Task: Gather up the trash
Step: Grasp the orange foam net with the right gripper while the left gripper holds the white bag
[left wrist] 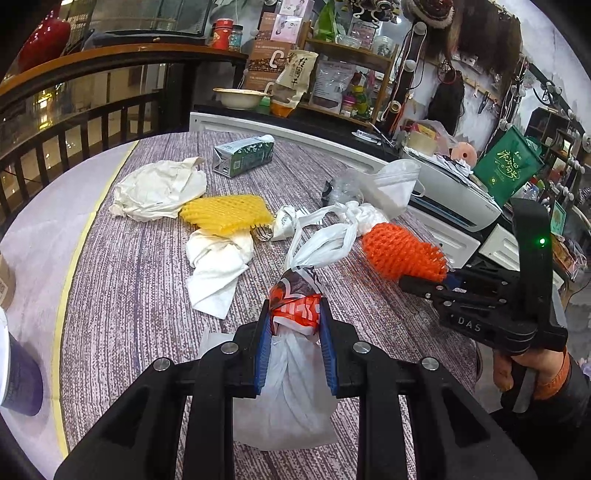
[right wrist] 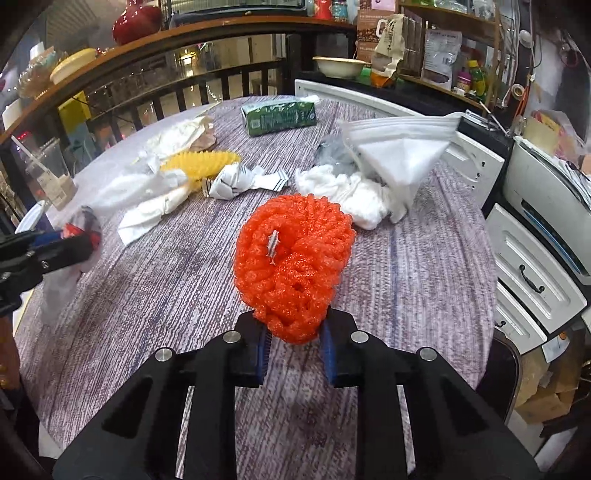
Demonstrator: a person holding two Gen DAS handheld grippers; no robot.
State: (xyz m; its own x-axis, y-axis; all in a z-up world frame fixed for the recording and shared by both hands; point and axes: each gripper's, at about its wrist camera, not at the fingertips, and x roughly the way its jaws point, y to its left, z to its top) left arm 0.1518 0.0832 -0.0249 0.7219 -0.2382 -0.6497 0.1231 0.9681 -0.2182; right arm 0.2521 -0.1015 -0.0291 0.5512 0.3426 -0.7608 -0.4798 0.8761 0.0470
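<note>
A red vase (right wrist: 136,22) stood on the curved wooden shelf (right wrist: 207,33) above the dark railing (right wrist: 207,92). Beyond the table, a cream bowl (right wrist: 340,66) sat near a bamboo rack (left wrist: 354,59) crowded with packets. White drawers (right wrist: 532,273) stood beside the table, and a green bag (left wrist: 508,166) lay farther back.

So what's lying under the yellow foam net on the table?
The yellow foam net overlaps two crumpled white tissues: one behind it, one in front. Whatever else sits beneath the net itself is covered.
</note>
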